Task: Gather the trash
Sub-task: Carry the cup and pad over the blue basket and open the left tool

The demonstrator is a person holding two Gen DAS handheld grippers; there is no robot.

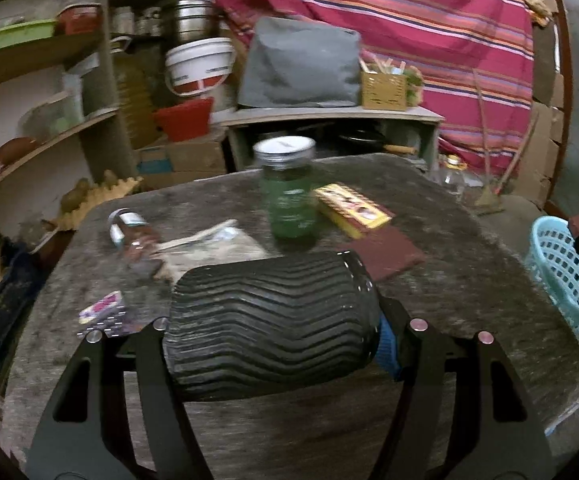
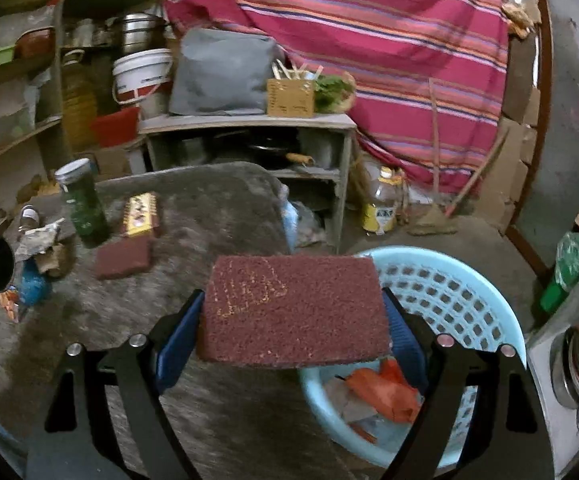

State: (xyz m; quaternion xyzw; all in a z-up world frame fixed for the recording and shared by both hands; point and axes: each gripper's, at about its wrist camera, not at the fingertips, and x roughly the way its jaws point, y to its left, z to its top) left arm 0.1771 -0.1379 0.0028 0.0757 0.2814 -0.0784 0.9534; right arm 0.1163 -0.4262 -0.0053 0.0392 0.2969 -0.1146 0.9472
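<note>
Grey table (image 2: 217,208), blue basket (image 2: 449,280) holding orange wrapper (image 2: 385,392), papers

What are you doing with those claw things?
Picking up trash off the table. The left claw holds a black ridged bottle. The right claw holds a dark red scrubbing pad near the light blue basket, which already has some scraps in it. Still on the table are a green jar, a yellow box and another red pad.
</note>
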